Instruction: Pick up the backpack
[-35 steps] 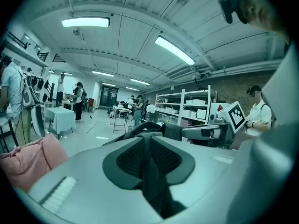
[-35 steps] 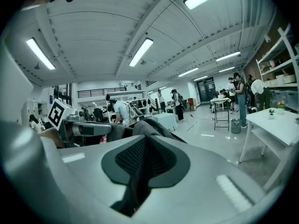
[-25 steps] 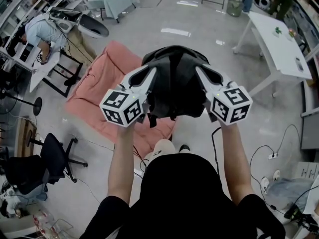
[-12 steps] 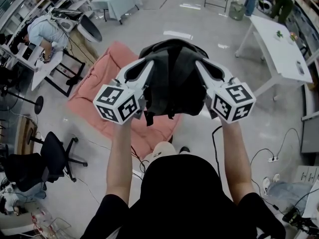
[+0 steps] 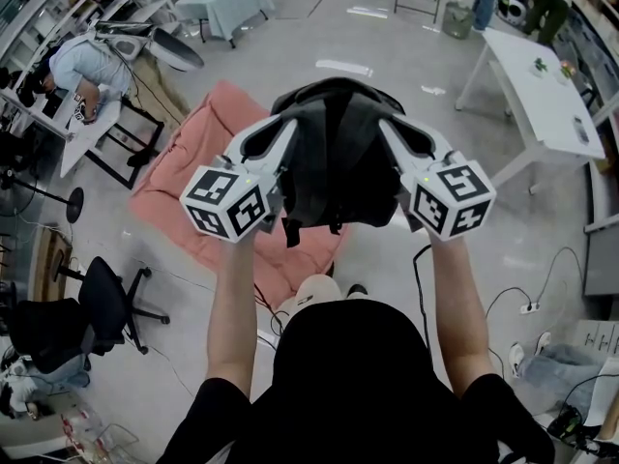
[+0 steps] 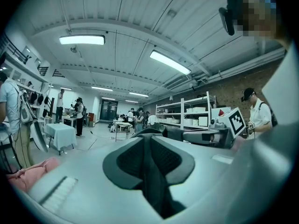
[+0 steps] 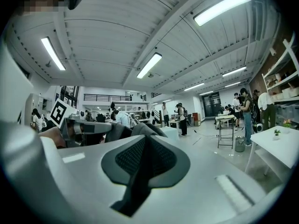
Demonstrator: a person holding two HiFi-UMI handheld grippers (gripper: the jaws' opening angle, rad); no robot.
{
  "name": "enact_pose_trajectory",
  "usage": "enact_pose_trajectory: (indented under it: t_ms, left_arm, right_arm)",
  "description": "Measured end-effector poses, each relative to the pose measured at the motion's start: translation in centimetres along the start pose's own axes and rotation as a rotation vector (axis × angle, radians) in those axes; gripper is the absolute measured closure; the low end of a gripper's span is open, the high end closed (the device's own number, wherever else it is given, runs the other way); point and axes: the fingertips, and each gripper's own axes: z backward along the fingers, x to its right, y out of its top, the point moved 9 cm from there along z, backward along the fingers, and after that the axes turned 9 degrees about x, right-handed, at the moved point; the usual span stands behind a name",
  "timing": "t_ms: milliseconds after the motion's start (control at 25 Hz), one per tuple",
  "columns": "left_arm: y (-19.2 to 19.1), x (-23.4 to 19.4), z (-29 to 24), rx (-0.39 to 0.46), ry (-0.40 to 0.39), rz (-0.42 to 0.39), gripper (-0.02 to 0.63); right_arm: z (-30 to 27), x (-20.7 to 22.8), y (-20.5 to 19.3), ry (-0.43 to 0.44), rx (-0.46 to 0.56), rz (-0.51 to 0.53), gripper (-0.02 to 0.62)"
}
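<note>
A black and grey backpack (image 5: 338, 153) hangs in the air in front of me, held up between both grippers. In the head view my left gripper (image 5: 280, 131) grips its left side and my right gripper (image 5: 389, 131) its right side, both pointing away from me. The left gripper view shows the left gripper (image 6: 150, 160) shut on a dark fold of the backpack (image 6: 156, 190), with more of the bag (image 6: 174, 133) beyond the jaws. In the right gripper view the right gripper (image 7: 145, 161) is likewise shut on dark backpack fabric (image 7: 133, 190).
A pink cushion (image 5: 193, 177) lies on the floor under and left of the bag. A white table (image 5: 542, 95) stands at the right, and an office chair (image 5: 102, 307) and a seated person (image 5: 82, 66) at the left. Cables (image 5: 522, 298) trail across the floor at the right.
The left gripper and the backpack have risen a little above the pink cushion. The right gripper has barely moved. Both grips are unchanged.
</note>
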Motion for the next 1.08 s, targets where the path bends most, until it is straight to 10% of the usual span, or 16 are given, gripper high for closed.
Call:
enact_pose_trajectory:
  t_ms: [1080]
  left_arm:
    - [0.15,-0.06,0.44,0.0,-0.042,0.03,0.554]
  right_arm:
    - [0.71,-0.71,0.45,-0.023,-0.011,0.0,0.56]
